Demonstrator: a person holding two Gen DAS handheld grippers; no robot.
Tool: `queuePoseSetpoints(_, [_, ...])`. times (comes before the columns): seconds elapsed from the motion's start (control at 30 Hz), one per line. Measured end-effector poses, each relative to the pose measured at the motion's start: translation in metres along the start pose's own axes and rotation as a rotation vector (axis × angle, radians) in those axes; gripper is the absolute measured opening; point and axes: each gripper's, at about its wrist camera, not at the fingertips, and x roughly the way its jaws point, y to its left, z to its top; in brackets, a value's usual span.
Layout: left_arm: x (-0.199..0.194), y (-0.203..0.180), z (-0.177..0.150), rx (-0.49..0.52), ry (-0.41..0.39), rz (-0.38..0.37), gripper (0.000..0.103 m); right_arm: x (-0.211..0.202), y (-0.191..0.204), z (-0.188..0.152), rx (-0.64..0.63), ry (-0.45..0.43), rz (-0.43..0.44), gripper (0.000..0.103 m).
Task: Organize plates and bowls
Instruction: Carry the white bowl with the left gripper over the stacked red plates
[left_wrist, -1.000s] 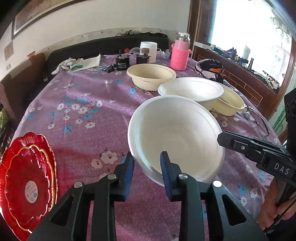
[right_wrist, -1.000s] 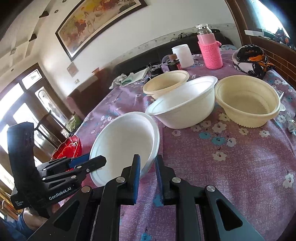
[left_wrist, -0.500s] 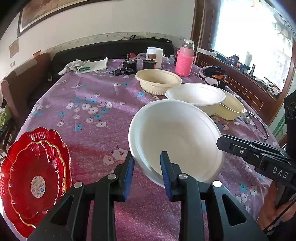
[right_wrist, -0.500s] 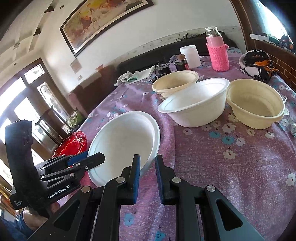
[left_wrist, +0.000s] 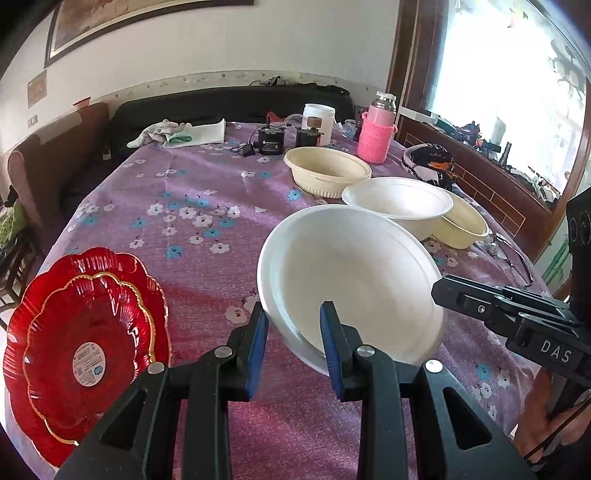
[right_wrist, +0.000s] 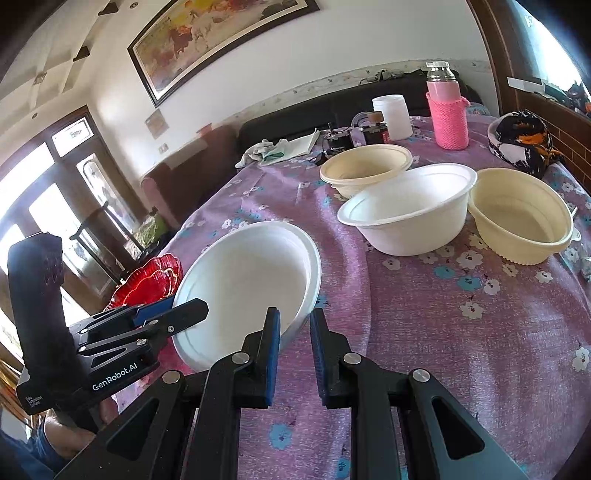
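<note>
A white deep plate (left_wrist: 351, 280) hangs tilted just above the purple flowered tablecloth (left_wrist: 207, 206), held from both sides. My left gripper (left_wrist: 293, 314) is shut on its near-left rim, and my right gripper (right_wrist: 295, 317) is shut on the opposite rim. In the left wrist view the right gripper (left_wrist: 439, 291) reaches in from the right. In the right wrist view the left gripper (right_wrist: 192, 308) reaches in from the left, in front of the white deep plate (right_wrist: 243, 280). Two stacked red scalloped plates (left_wrist: 88, 347) lie at the near left. Beyond the held plate stand a white bowl (left_wrist: 399, 199) and two cream bowls (left_wrist: 328, 170) (left_wrist: 461, 225).
At the far end of the table are a pink-sleeved bottle (left_wrist: 376, 136), a white jar (left_wrist: 317, 118), small black devices (left_wrist: 271, 140) and a folded cloth (left_wrist: 177, 133). A black-and-orange bundle (left_wrist: 428, 166) and eyeglasses (left_wrist: 513, 254) lie by the right edge.
Both grippers have carried the white plate together a little toward the red plates' side, which now show more fully. Both grips are unchanged.
</note>
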Motion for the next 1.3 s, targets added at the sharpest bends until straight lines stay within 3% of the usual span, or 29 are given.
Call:
queuePoseSetpoints(0.43, [-0.022,0.029,0.0,-0.062,-0.049,0.017,0.028,0.005,0.031,0.013,-0.065,-0.004,0.016,0.018])
queuePoseSetpoints(0.7, [-0.046,0.07,-0.001,-0.14,-0.091,0.077,0.028,0.023,0.073,0.026,-0.138,0.012,0.074,0.02])
queuePoseSetpoints(1.3, [-0.073,0.16,-0.025,-0.289,-0.111,0.214,0.028,0.1,0.154,0.027,-0.25,0.15,0.199,0.02])
